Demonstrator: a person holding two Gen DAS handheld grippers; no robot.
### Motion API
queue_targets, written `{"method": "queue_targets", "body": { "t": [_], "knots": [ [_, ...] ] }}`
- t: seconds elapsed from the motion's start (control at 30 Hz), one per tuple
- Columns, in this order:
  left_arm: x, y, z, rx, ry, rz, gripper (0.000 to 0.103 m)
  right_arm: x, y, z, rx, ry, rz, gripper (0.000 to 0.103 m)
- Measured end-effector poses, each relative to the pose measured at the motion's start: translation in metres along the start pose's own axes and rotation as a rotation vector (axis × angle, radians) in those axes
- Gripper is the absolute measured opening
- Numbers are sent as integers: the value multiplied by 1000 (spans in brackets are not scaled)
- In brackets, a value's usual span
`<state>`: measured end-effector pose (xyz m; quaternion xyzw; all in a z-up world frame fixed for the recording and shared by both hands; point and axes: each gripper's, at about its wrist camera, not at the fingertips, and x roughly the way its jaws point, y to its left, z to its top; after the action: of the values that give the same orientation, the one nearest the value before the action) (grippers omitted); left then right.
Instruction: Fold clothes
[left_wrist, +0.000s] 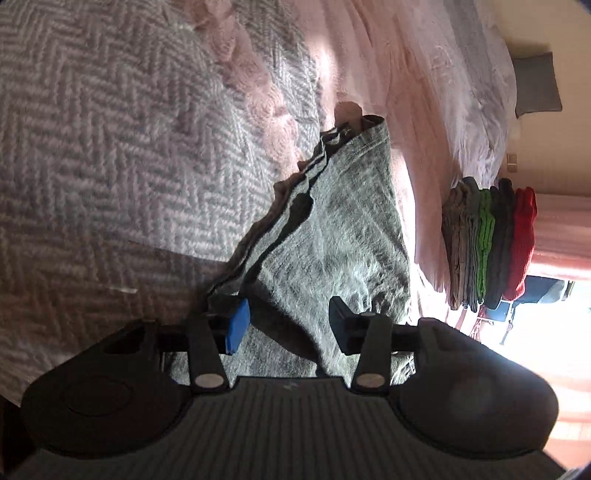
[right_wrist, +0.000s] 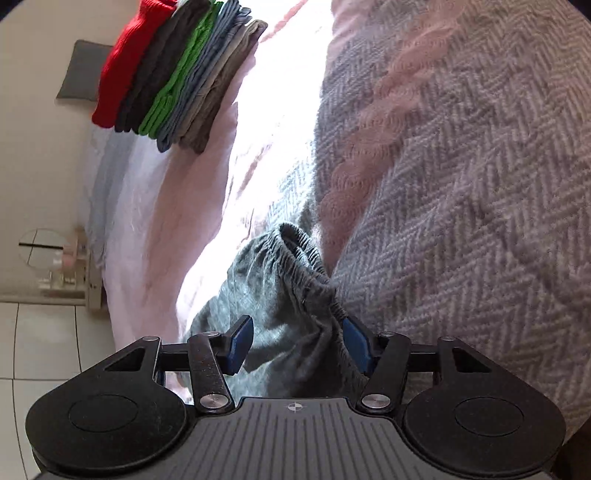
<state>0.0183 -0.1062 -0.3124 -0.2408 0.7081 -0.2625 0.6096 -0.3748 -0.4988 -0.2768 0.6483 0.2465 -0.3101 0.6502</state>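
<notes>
Straddling grey garment (left_wrist: 332, 236), left gripper (left_wrist: 286, 325) and right gripper (right_wrist: 297, 343) both spread apart.

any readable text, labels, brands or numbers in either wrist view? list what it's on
None readable in either view.
grey garment: no tag or print showing.
stack of folded clothes: no visible labels.
right gripper: its base carries only a small crosshair mark, no letters.
left gripper: its base has a faint mark, too blurred to read.
</notes>
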Motion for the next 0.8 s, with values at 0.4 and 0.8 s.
{"method": "queue_targets", "body": {
  "t": [0.4,0.8],
  "knots": [
    [-33,-29,0,265,-83,-17,0,-19,30,-1,-50,-68,62,6],
    [-66,-17,-44,434,-91,79,0,-29,-7,-20,6,26,-26,6]
  ]
}}
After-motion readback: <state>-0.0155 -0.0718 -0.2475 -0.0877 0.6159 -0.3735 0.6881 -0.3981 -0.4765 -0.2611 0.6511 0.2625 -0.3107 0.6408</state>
